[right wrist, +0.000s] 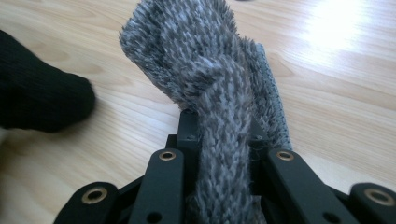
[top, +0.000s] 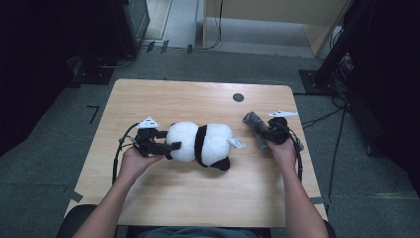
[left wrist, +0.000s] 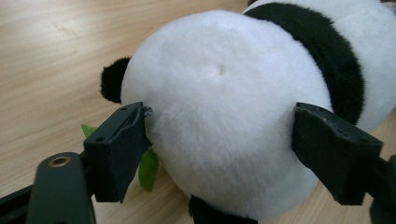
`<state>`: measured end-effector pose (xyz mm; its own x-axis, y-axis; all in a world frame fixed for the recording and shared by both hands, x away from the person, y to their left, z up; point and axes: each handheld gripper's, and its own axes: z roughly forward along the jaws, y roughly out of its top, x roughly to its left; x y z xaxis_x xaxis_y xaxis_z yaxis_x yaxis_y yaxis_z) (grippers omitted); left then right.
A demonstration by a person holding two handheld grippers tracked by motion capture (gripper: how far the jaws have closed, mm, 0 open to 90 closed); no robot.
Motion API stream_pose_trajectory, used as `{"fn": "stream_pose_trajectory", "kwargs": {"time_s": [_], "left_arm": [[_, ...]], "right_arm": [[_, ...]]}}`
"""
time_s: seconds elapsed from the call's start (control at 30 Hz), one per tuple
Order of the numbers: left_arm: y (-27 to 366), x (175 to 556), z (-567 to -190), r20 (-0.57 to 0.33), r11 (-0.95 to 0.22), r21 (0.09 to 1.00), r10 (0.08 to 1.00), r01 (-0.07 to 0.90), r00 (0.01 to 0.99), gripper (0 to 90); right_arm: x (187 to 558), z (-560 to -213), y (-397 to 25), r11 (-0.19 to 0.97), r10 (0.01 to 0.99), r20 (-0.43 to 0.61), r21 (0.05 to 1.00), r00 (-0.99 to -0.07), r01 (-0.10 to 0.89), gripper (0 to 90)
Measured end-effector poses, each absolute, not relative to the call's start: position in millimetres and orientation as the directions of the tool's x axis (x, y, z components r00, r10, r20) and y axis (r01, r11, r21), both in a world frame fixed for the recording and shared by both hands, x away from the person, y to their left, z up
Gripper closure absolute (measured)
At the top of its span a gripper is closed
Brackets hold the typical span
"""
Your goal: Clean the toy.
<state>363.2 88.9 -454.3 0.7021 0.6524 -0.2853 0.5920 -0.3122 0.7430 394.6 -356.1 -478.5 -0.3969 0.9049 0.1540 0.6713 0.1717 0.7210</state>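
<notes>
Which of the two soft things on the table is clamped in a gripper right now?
The grey knitted cloth, pinched in the right gripper. The plush panda merely sits between the left gripper's open jaws.

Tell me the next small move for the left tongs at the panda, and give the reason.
Probably close the left tongs on the panda's white rounded end. Their jaws stand open on either side of it, the left one at the fur, the right one seemingly short of it. The right tongs already pinch the grey knitted piece, so they need no change.

panda's face [left wrist: 219, 121]: hidden | green tag [left wrist: 148, 169]: mostly tucked under it | grey knit cloth [right wrist: 219, 154]: lower end cut off
</notes>
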Motion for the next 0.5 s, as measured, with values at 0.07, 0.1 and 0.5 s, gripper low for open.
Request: {"fn": "stream_pose_trajectory", "kwargs": {"time_s": [0.07,0.1,0.5], "left_arm": [[89,364,-456,-0.275,-0.315,0.749,0.652,0.582,0.706,15.3],[89,364,-456,-0.271,-0.316,0.752,0.652,0.579,0.708,13.4],[88,362,-455,-0.252,-0.334,0.754,0.647,0.565,0.720,14.2]], "right_arm": [[393,-474,-351,0.190,0.896,0.146,0.726,-0.419,0.660,76.3],[392,-470,-345,0.214,0.892,0.120,0.736,-0.435,0.643,76.3],[389,-427,-307,0.226,0.830,0.159,0.781,-0.535,0.583,76.2]]}}
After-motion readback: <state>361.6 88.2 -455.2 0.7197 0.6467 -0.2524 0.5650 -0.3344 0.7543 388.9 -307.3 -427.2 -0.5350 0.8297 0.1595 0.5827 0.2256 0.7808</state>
